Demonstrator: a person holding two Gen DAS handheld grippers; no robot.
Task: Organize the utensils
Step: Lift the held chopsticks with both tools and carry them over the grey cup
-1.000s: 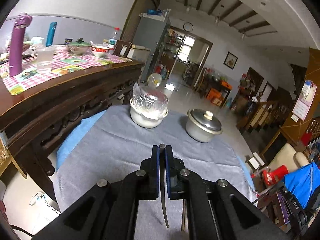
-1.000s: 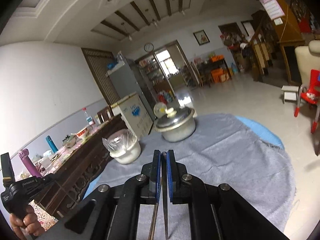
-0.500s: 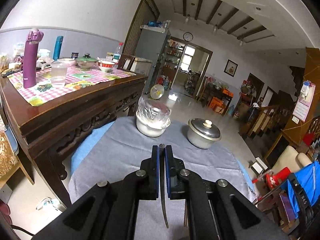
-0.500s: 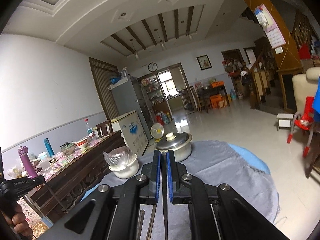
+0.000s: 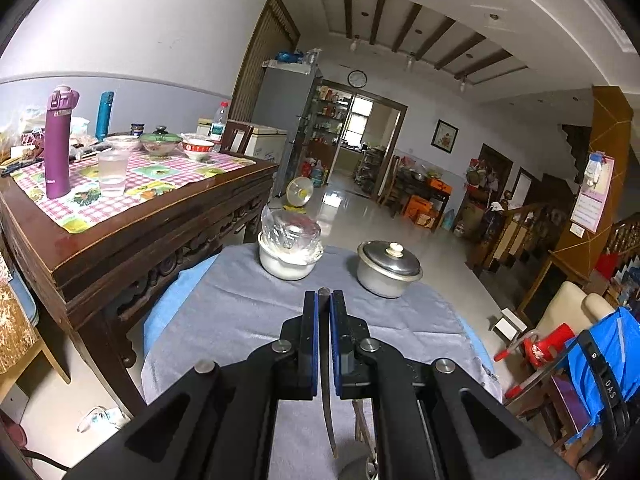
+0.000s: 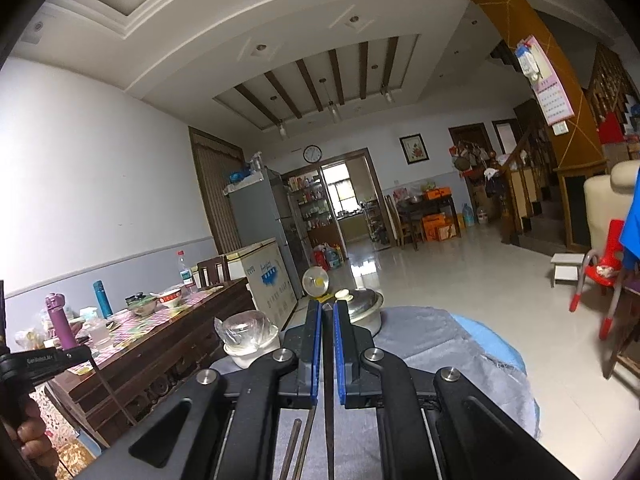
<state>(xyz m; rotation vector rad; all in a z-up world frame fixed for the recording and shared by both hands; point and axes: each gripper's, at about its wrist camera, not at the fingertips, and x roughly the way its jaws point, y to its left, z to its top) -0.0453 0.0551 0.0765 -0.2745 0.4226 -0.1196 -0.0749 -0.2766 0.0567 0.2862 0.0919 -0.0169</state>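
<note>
Each gripper's jaws pinch a thin utensil: the left gripper [image 5: 323, 294] holds a dark slim utensil [image 5: 327, 408], the right gripper [image 6: 327, 306] another [image 6: 329, 420]. Neither is stowed yet. At twelve o'clock on the grey-clothed tabletop [image 5: 240, 312] stand a plastic-covered white bowl [image 5: 289, 254], contents unclear, and a lidded metal pot [image 5: 387, 270].

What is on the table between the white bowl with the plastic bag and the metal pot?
Nothing: only bare grey cloth between white bowl and metal pot, seen in left wrist view.
</note>
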